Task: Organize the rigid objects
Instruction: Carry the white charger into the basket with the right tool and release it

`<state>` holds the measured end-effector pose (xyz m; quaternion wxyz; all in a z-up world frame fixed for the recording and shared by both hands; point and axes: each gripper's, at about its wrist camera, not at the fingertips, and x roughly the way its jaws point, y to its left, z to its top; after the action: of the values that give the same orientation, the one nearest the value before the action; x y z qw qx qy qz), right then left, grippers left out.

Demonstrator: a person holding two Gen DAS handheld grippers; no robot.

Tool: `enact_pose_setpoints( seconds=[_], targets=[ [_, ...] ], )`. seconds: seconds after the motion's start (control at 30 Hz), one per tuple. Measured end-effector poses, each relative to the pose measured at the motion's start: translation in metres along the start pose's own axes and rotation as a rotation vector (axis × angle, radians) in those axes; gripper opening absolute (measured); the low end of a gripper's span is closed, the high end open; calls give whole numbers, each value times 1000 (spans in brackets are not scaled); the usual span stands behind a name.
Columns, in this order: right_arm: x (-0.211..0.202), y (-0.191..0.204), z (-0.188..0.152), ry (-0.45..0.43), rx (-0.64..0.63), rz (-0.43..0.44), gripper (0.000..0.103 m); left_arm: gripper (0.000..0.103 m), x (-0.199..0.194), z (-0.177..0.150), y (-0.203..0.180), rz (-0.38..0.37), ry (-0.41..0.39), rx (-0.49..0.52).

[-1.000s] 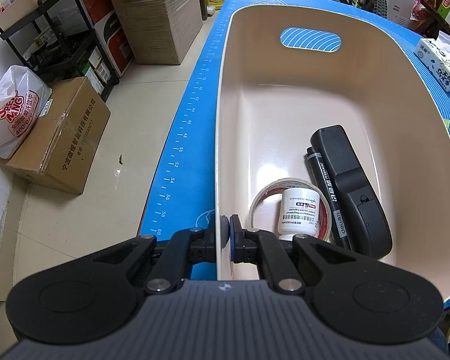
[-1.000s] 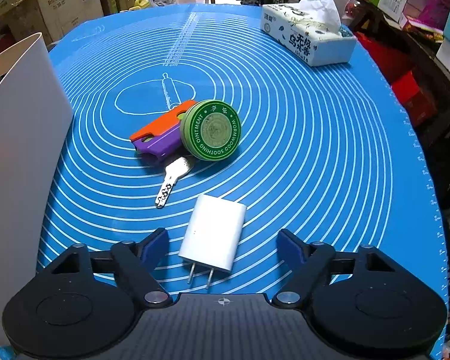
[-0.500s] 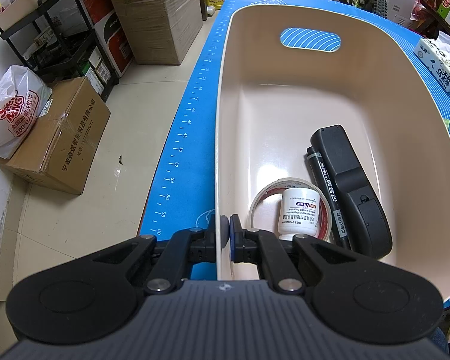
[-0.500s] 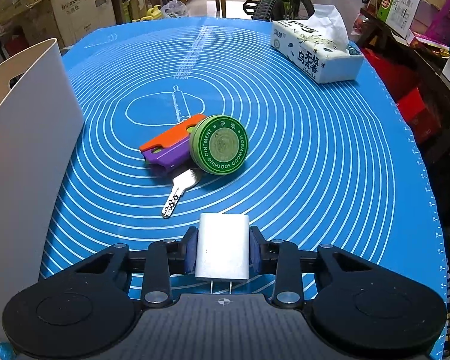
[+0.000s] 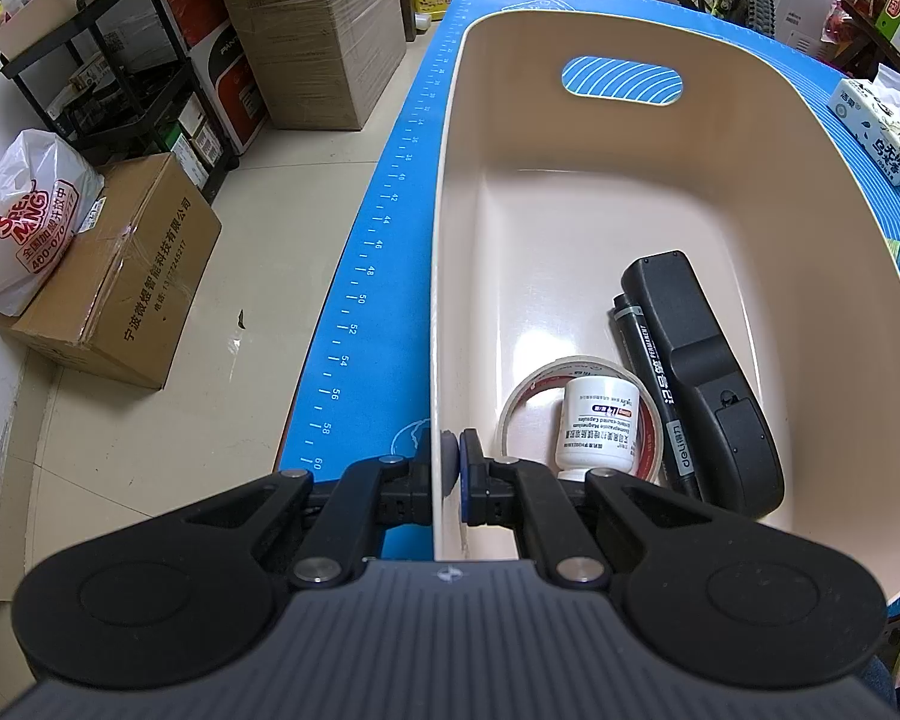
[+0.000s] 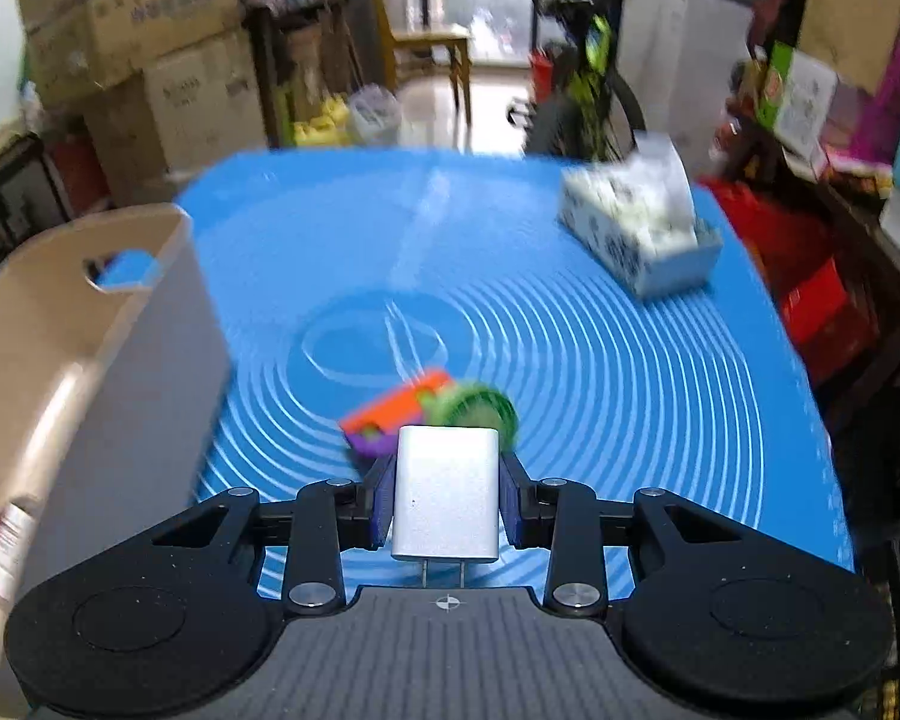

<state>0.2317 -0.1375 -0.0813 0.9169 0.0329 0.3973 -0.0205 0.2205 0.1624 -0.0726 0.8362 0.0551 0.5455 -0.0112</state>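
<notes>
My right gripper (image 6: pixel 447 498) is shut on a white plug adapter (image 6: pixel 447 492), lifted clear of the blue mat (image 6: pixel 600 372), prongs pointing back at the camera. Beyond it on the mat lie a green round tin (image 6: pixel 480 408) and an orange and purple case (image 6: pixel 390 414), both blurred. My left gripper (image 5: pixel 448 462) is shut on the near left wall of the beige tub (image 5: pixel 438 276). Inside the tub lie a white pill bottle (image 5: pixel 597 423) within a tape roll (image 5: pixel 525 396), a black marker (image 5: pixel 651 384) and a black stapler-like device (image 5: pixel 702 372).
A tissue box (image 6: pixel 636 228) stands on the mat's far right. The tub (image 6: pixel 78 360) is at the left in the right wrist view. Cardboard boxes (image 5: pixel 120 276), a plastic bag (image 5: pixel 18 216) and a black shelf rack (image 5: pixel 120 60) sit on the floor left of the table.
The right gripper closed on the white adapter, then lifted it off the mat and tilted upward. The left gripper kept its hold on the tub wall without moving.
</notes>
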Motion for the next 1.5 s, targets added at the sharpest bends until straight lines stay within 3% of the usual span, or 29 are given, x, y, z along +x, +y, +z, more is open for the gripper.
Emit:
enact_pose_setpoints(
  seconds=[0.2, 0.5, 0.7, 0.97, 1.07, 1.37, 1.5],
  targets=[
    [-24, 22, 21, -80, -17, 73, 43, 8, 0, 1, 0, 1, 0, -2],
    [-34, 92, 39, -96, -171, 219, 43, 8, 0, 1, -1, -1, -1, -1],
    [-22, 140, 31, -14, -293, 281, 43, 8, 0, 0, -2, -1, -2, 1],
    [-1, 178, 2, 142, -420, 274, 43, 7, 0, 0, -2, -4, -4, 5],
    [1, 188, -6, 162, -492, 268, 43, 7, 0, 0, -2, -5, -3, 5],
    [11, 198, -20, 246, -538, 277, 43, 7, 0, 0, -3, -6, -3, 6],
    [9, 194, -18, 219, -532, 301, 53, 8, 0, 0, -3, -6, -2, 6]
  ],
)
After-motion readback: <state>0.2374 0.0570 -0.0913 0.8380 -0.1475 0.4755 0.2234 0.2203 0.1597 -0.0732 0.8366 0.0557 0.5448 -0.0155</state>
